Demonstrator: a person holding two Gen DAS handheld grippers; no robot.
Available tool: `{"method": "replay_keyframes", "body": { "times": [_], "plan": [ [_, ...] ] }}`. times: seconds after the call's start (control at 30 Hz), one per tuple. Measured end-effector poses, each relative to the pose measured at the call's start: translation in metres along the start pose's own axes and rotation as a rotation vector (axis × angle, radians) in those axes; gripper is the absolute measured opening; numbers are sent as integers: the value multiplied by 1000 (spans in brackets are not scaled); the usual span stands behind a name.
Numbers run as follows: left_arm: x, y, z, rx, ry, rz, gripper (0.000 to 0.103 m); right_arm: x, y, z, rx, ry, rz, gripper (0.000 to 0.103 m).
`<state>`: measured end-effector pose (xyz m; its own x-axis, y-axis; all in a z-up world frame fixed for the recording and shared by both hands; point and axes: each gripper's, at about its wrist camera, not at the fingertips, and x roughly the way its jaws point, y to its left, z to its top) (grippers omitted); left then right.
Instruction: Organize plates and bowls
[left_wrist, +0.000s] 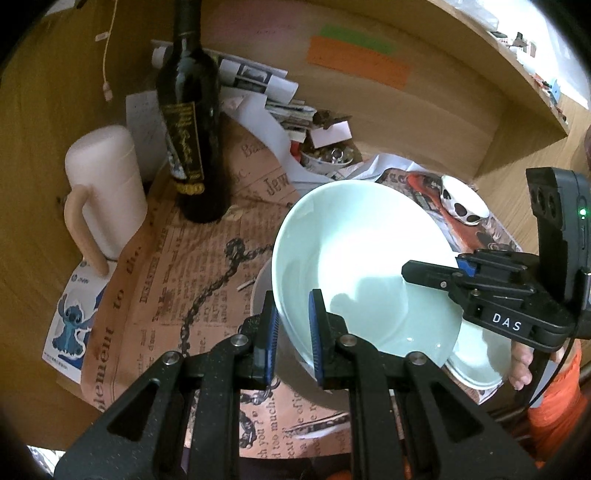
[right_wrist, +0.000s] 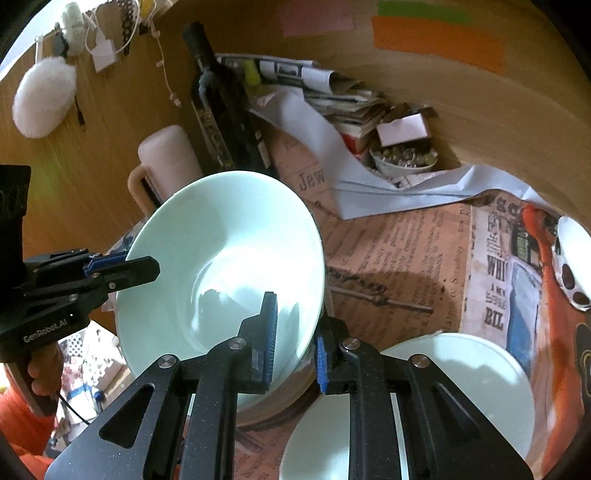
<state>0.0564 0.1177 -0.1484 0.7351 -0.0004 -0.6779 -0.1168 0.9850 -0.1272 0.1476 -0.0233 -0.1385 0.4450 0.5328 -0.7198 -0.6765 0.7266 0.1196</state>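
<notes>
A pale green bowl (left_wrist: 354, 258) (right_wrist: 229, 240) hangs tilted between both grippers. My left gripper (left_wrist: 293, 310) is shut on its near rim in the left wrist view, and it shows at the left of the right wrist view as the left gripper (right_wrist: 147, 266), clamped on that rim. My right gripper (right_wrist: 295, 328) is shut on the opposite rim, and it shows as the right gripper (left_wrist: 415, 271) from the other side. Right under the held bowl sits a greyish-white bowl (left_wrist: 264, 295) (right_wrist: 273, 400). Beside it lie a pale green dish (left_wrist: 480, 363) (right_wrist: 465, 380) and a white dish (right_wrist: 317, 446).
Newspaper sheets (left_wrist: 177, 280) cover the wooden shelf. At the back left stand a dark wine bottle (left_wrist: 190, 129) and a pink mug (left_wrist: 107, 184). Folded papers (right_wrist: 332, 92) and a small bowl of trinkets (right_wrist: 402, 160) fill the back. At the right lies a spotted white bowl (left_wrist: 465, 205).
</notes>
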Motion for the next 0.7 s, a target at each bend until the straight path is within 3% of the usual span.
{"method": "replay_keyframes", "body": {
  "times": [0.7],
  "plan": [
    [14, 1, -10, 43, 58, 26, 15, 16, 6, -6, -20, 58, -20, 18]
  ]
}}
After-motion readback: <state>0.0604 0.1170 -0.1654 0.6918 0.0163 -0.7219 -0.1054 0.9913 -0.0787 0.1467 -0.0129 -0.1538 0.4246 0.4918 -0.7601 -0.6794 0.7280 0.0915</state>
